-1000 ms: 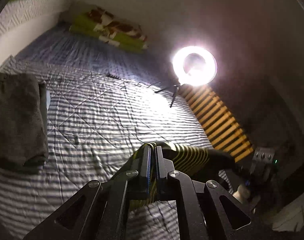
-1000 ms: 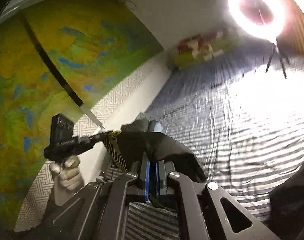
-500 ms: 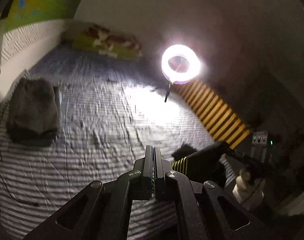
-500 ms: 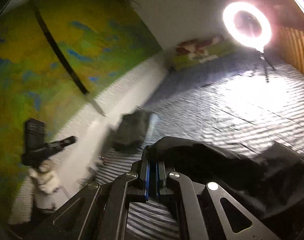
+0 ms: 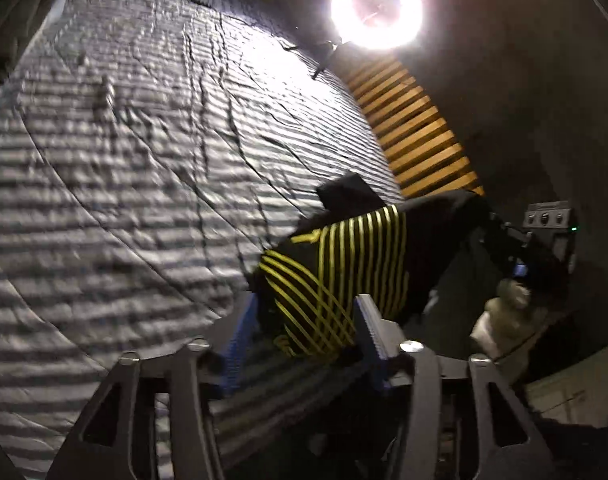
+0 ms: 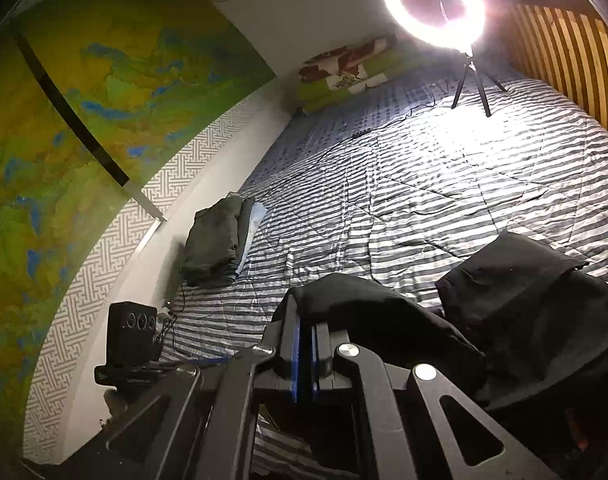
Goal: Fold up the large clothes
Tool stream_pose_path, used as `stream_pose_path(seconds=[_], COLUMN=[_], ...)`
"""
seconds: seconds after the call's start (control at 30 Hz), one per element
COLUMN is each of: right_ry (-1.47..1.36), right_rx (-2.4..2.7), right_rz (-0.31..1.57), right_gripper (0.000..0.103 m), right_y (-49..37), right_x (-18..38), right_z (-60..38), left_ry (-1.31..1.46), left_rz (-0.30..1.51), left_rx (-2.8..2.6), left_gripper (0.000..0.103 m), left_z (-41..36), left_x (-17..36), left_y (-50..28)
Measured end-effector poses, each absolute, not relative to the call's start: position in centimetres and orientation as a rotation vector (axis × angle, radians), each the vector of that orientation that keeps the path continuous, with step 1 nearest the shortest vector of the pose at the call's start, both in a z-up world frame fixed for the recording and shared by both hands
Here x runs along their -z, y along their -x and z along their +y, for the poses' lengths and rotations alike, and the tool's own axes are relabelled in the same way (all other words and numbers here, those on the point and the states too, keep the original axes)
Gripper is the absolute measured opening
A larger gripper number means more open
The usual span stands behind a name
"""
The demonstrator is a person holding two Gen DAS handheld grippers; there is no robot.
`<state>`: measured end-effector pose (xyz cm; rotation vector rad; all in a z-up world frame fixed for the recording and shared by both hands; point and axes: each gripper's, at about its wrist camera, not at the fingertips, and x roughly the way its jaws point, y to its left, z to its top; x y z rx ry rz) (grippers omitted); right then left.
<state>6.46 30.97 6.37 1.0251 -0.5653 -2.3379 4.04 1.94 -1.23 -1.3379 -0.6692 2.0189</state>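
Note:
A black garment with yellow stripes (image 5: 343, 264) lies bunched at the near right edge of the striped quilt (image 5: 144, 160). My left gripper (image 5: 305, 320) is open, and its blue pads (image 5: 244, 320) stand apart on either side of the striped part. In the right wrist view the same black garment (image 6: 523, 312) heaps up on the quilt (image 6: 443, 184), and one fold drapes over my right gripper (image 6: 303, 320), which is shut on it. The right gripper's body (image 5: 543, 240) and the hand holding it show at the right of the left wrist view.
A folded stack of dark clothes (image 6: 220, 240) sits by the wall on the left. A ring light (image 6: 433, 8) on a tripod stands on the far side of the bed, with a cable (image 6: 343, 140) trailing across. Wooden slats (image 6: 563, 60) border the right, and pillows (image 6: 343, 72) lie at the head.
My left gripper has opened and let go of the striped edge, which now lies on the bed. Both grippers have dropped lower, and the garment has come down onto the quilt.

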Motion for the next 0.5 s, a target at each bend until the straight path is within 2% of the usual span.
stream_pose_path(seconds=[0.1, 0.27, 0.33, 0.37, 0.4, 0.5], right_ry=[-1.03, -1.031, -1.03, -1.032, -1.035, -1.039], right_rx=[2.33, 2.326, 2.328, 2.331, 2.334, 2.342], right_rz=[-0.563, -0.571, -0.567, -0.562, -0.561, -0.567], right_gripper=[0.004, 0.004, 0.004, 0.004, 0.004, 0.004], right_y=[-6.8, -7.1, -7.3, -7.5, -7.6, -8.0], right_x=[-6.1, -6.0, -6.1, -6.1, -6.2, -6.6], right_z=[31.2, 31.3, 31.4, 31.5, 31.6, 32.2], left_ry=[1.34, 1.372, 1.38, 1.39, 1.398, 1.329], left_rz=[-0.784, -0.834, -0.873, -0.875, -0.869, -0.805], left_rx=[-1.969, -1.882, -1.831, -1.814, -1.813, -1.89], left_gripper=[0.075, 0.073, 0.054, 0.022, 0.0, 0.001], left_z=[2.2, 4.6, 5.5, 6.0, 6.5, 7.0], left_x=[2.3, 4.8, 5.6, 5.8, 5.8, 3.1], left_y=[-3.9, -2.4, -1.8, -1.5, -1.4, -2.0])
